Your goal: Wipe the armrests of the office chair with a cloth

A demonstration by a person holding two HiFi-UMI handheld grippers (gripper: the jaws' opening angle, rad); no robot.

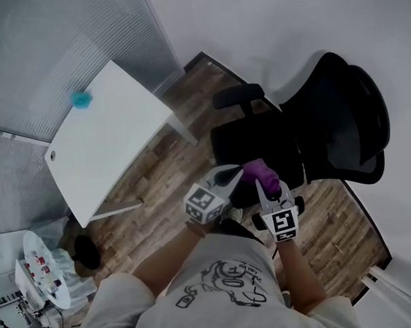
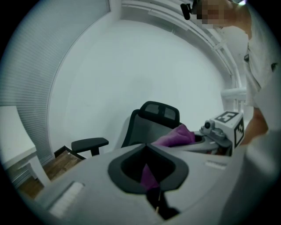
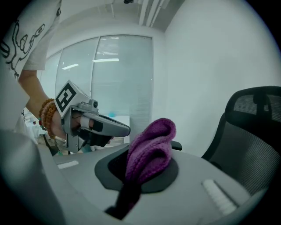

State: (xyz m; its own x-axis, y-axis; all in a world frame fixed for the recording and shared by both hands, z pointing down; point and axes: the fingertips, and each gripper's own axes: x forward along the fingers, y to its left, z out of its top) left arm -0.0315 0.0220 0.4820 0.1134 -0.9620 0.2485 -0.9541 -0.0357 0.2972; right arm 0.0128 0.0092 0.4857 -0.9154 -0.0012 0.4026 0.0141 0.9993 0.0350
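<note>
Readying the cloth (image 1: 259, 170) above the seat of the office chair (image 1: 329, 120), with no armrest touched yet.
We count one purple cloth, with the left gripper (image 1: 236, 173) and the right gripper (image 1: 268, 185) each clamped on a fold of it. Next, we judge, it must be lowered flat onto the far armrest (image 1: 238, 95). We see one chair and two grippers, but cannot pick out the near armrest.

Head view: above the person, steeply down on office chair (image 1: 259, 140) and white table (image 1: 102, 137). Left gripper view: low, close over its jaws, facing chair back and wall (image 2: 131, 66). Right gripper view: equally close, facing window blinds (image 3: 123, 74). All 3 share office chair, purple cloth (image 1: 259, 171).
</note>
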